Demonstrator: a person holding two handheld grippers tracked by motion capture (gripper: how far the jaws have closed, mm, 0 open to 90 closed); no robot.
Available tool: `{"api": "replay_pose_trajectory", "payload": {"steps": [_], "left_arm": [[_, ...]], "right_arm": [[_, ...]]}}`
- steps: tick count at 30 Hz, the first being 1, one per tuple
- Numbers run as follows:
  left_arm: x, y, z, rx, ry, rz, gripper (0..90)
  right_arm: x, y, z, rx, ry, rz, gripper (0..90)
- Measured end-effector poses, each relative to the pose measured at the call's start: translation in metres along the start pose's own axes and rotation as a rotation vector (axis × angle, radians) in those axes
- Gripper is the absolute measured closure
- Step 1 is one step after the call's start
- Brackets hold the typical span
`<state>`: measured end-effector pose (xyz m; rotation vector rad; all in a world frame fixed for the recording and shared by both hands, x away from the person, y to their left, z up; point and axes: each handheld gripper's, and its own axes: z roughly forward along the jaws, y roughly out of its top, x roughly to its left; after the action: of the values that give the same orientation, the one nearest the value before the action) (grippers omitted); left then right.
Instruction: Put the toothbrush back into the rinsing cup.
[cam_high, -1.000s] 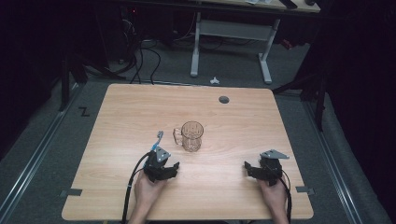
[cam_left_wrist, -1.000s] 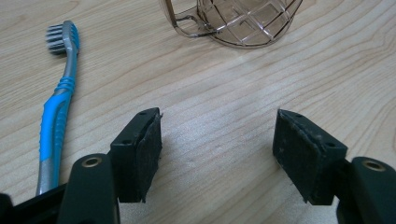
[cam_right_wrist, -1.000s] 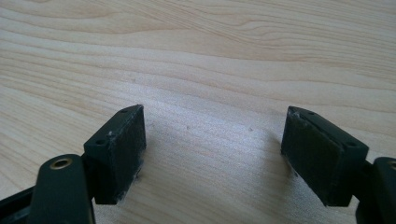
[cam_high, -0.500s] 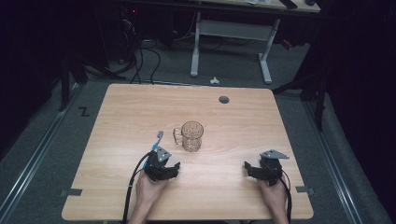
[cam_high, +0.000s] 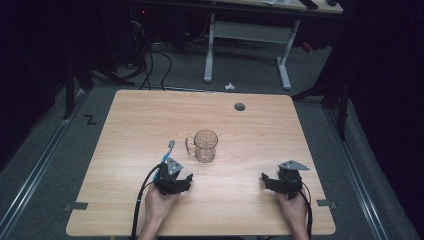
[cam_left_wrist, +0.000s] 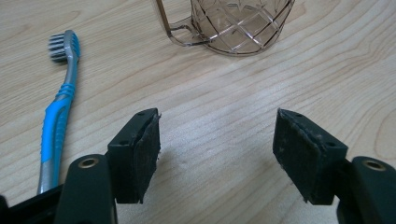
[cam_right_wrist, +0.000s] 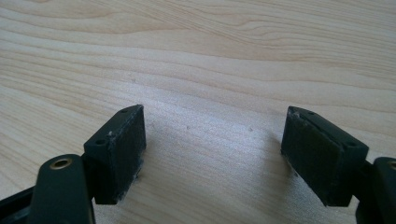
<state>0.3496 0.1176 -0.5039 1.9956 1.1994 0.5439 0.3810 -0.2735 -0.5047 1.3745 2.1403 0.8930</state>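
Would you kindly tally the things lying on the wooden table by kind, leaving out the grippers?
Clear brownish plastic mug with a handle: 1
Blue and grey toothbrush: 1
Total: 2

txt: none legible | floor (cam_high: 60, 150) by table: black "Z"-like tape mark (cam_high: 90, 120) | labels/brands: none

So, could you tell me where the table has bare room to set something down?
Bare wood spans the far half around the grommet hole and the right side between the mug and right hand-held gripper. It's crowded by the toothbrush and left hand-held gripper.
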Motion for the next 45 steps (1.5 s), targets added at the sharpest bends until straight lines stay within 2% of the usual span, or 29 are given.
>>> {"api": "replay_pose_trajectory", "payload": {"steps": [7, 16, 19, 24, 35, 45], "left_arm": [[0.001, -0.003, -0.007, -0.008, -0.009, -0.016, 34.1], [0.002, -0.008, -0.017, 0.013, -0.031, -0.017, 36.4], [0.003, -0.01, -0.02, 0.025, -0.022, -0.009, 36.4], [0.007, -0.014, -0.027, 0.031, -0.017, -0.034, 38.1], [0.012, -0.016, -0.037, 0.025, -0.01, -0.031, 38.1], [0.017, -0.019, -0.048, 0.019, -0.014, -0.045, 36.9]], "right_arm": [[0.0, 0.0, 0.0, 0.0, 0.0, 0.0, 22.1], [0.0, 0.0, 0.0, 0.0, 0.0, 0.0, 22.0], [0.0, 0.0, 0.0, 0.0, 0.0, 0.0, 22.1], [0.0, 0.0, 0.0, 0.0, 0.0, 0.0, 22.1], [0.0, 0.0, 0.0, 0.0, 0.0, 0.0, 22.1], [0.0, 0.0, 0.0, 0.0, 0.0, 0.0, 22.0]]}}
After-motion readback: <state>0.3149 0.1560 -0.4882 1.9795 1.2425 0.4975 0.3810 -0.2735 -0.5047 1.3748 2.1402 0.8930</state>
